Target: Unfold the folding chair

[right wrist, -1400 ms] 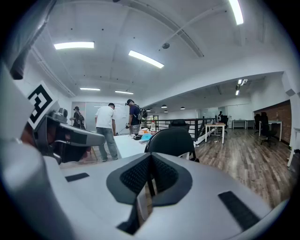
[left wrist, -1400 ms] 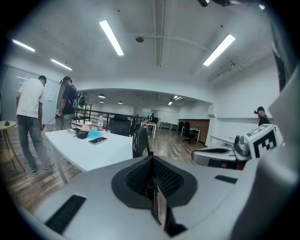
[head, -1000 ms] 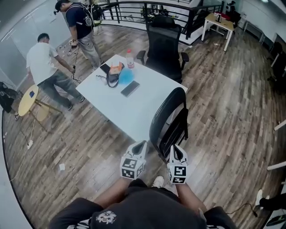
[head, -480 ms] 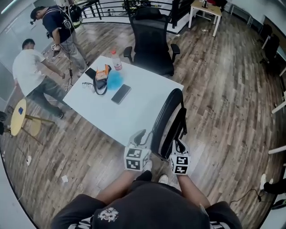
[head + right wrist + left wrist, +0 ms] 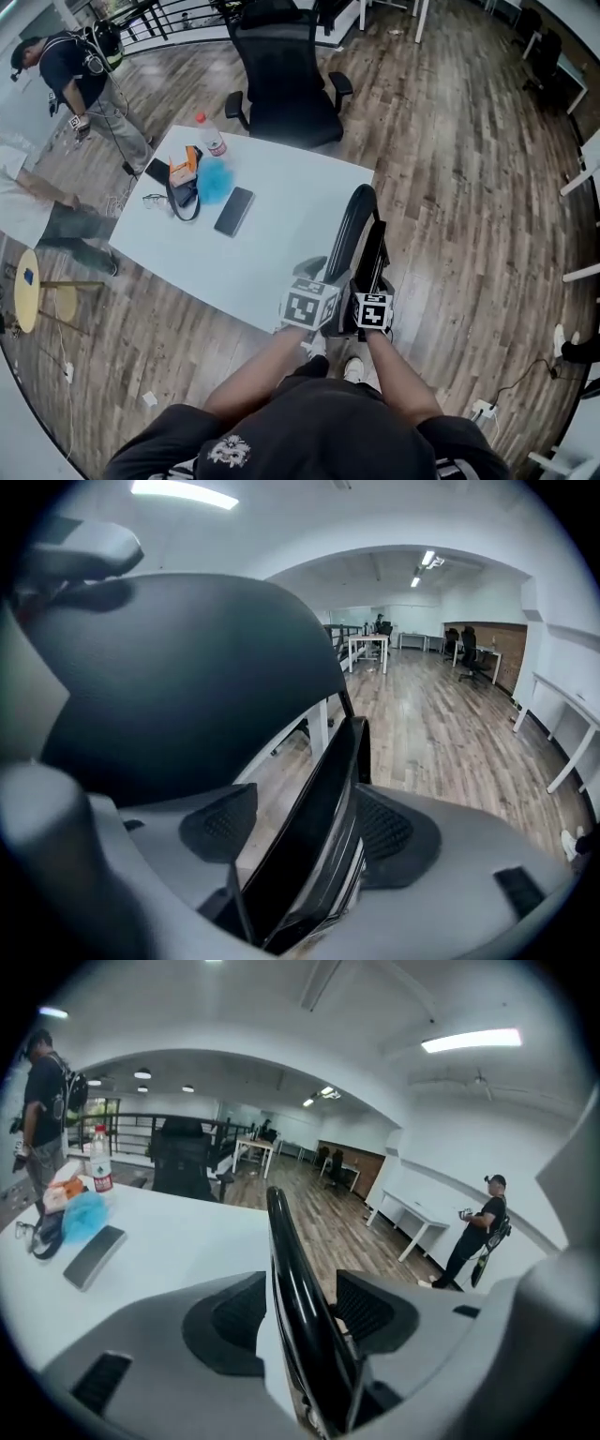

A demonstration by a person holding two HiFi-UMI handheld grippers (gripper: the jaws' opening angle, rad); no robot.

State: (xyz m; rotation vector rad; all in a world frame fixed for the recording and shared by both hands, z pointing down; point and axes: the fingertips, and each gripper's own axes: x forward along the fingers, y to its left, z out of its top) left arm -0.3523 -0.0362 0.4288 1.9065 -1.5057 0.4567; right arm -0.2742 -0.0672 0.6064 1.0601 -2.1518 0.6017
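Note:
The black folding chair [image 5: 361,246] stands folded flat beside the white table's near right corner. In the head view my left gripper [image 5: 315,296] is at its left panel and my right gripper [image 5: 373,307] at its right panel. In the left gripper view the left gripper [image 5: 295,1314] has its jaws opening, with the backrest's thin curved edge [image 5: 284,1251] between them and a gap beside it. The right gripper [image 5: 305,834] also has opening jaws, set astride the seat panel's edge [image 5: 326,794]. The broad dark backrest [image 5: 187,677] fills that view's left.
The white table [image 5: 281,244] carries a phone [image 5: 233,211], a bottle [image 5: 210,136] and a small bag [image 5: 184,173]. A black office chair [image 5: 281,84] stands behind it. A person [image 5: 75,75] and a round stool [image 5: 33,291] are at the left. Wooden floor lies to the right.
Both grippers have moved forward from near my body to the folded chair. Their jaws, shut before, now stand apart around the chair's edges. The head view has shifted closer to the table.

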